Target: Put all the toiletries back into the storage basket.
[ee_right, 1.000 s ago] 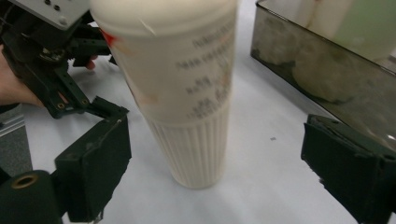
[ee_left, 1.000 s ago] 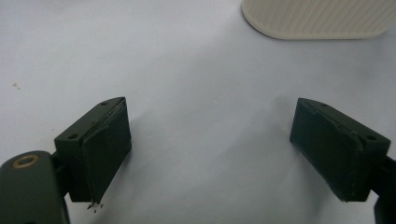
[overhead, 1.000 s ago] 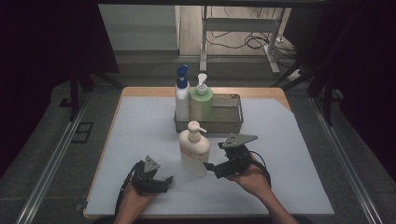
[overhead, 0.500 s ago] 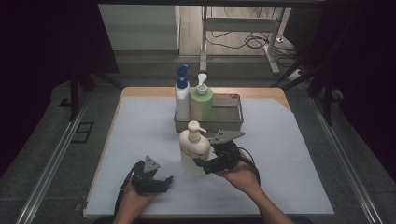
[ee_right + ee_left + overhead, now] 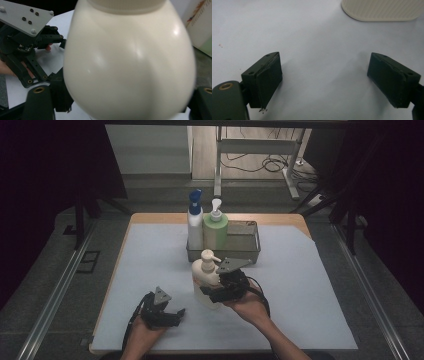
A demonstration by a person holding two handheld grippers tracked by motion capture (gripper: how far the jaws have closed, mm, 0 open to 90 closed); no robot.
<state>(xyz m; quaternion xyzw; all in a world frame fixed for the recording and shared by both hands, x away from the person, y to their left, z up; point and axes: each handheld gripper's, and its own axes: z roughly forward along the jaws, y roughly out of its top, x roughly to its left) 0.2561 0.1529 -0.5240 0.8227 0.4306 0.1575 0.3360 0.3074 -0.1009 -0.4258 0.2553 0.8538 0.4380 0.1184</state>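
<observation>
Cream plastic, smooth and rounded: the pump bottle [image 5: 205, 279] stands upright on the worktop [image 5: 310, 285], just in front of the metal tray [image 5: 246, 251] that holds the blue-capped bottle [image 5: 195, 222] and the green bottle [image 5: 215, 229]. In the right gripper view its belly [image 5: 130, 62] sits squarely between my jaws.

My right hand-held gripper [image 5: 216, 292] has its jaws around the bottle's lower body; they have just been closing, with the bottle between them, but I cannot tell whether the pads press on it yet. To do this well, I judge I should keep the jaws level and centred on the widest part, close steadily until both pads bear evenly, and lift only once the grip feels firm, since the curved wall could slide out if I pinch too low or off-centre. The pump head should stay clear of the jaws.

My left hand-held gripper [image 5: 167, 312] rests near the front edge of the worktop, jaws wide apart with nothing between them.

Compared with a second ago, my right hand has moved in from beside the bottle to straddle it; the left one and the bottle have stayed put.
</observation>
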